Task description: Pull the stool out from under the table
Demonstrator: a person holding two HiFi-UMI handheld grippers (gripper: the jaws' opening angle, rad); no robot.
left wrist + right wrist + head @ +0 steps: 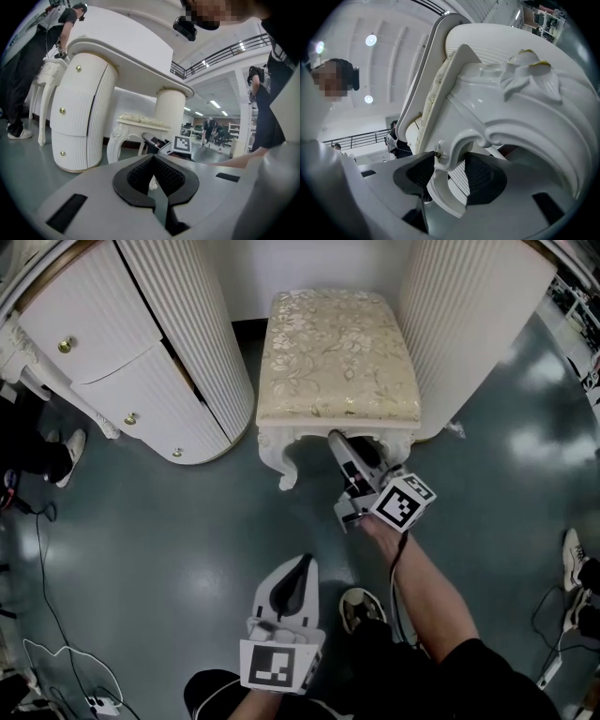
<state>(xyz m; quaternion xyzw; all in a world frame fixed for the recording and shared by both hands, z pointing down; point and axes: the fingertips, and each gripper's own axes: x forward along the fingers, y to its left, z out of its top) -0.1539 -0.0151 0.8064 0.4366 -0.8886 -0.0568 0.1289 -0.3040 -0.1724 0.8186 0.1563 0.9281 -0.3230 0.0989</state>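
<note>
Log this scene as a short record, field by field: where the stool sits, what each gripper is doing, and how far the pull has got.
stool: cushion up, standing between the two pedestals of the table
right gripper: jaws either side of the stool's carved front apron, pads appear to press on it
left gripper: jaws together, empty, low over the floor, apart from the stool
task state: grip taken; stool not yet pulled clear

Left gripper [153, 160] at 6 o'clock, jaws together, nothing between. White table [123, 47] spans 10 to 1 o'clock. Its drawer pedestal [77, 117] at 9. Stool [136, 123] at centre, below tabletop. Right gripper [146, 137] just beside stool at 3 o'clock side, marker cube [182, 145] facing camera. Person [28, 70] standing at 10 o'clock edge.
</note>
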